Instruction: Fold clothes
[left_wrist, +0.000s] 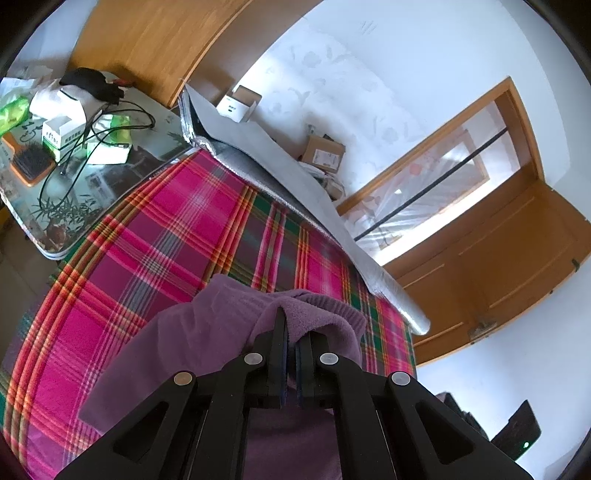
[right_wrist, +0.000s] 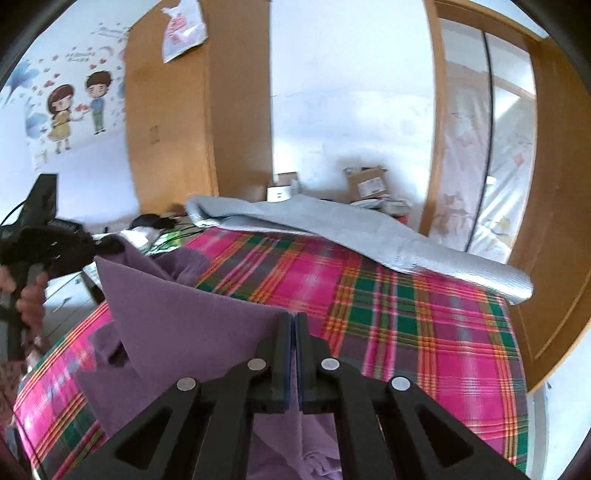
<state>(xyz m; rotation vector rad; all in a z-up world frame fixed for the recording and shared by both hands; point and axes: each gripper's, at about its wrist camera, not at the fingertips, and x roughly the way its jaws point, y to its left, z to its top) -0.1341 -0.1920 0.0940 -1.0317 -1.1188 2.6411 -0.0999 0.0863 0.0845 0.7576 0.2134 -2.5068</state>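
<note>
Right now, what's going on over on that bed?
A person is folding a purple garment over a bed with a pink plaid sheet. Both handheld grippers are shut on the cloth: the left gripper pinches one bunched edge, the right gripper another, and the fabric stretches lifted between them. A grey quilt lies along the far side.

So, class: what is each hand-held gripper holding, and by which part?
Both are shut on the purple garment: left hand-held gripper and right hand-held gripper each pinch its edge.

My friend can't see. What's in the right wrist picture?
The right gripper, shut, pinches a purple garment above a pink plaid bed cover. At far left, a hand holds the left gripper, gripping the same cloth.
</note>
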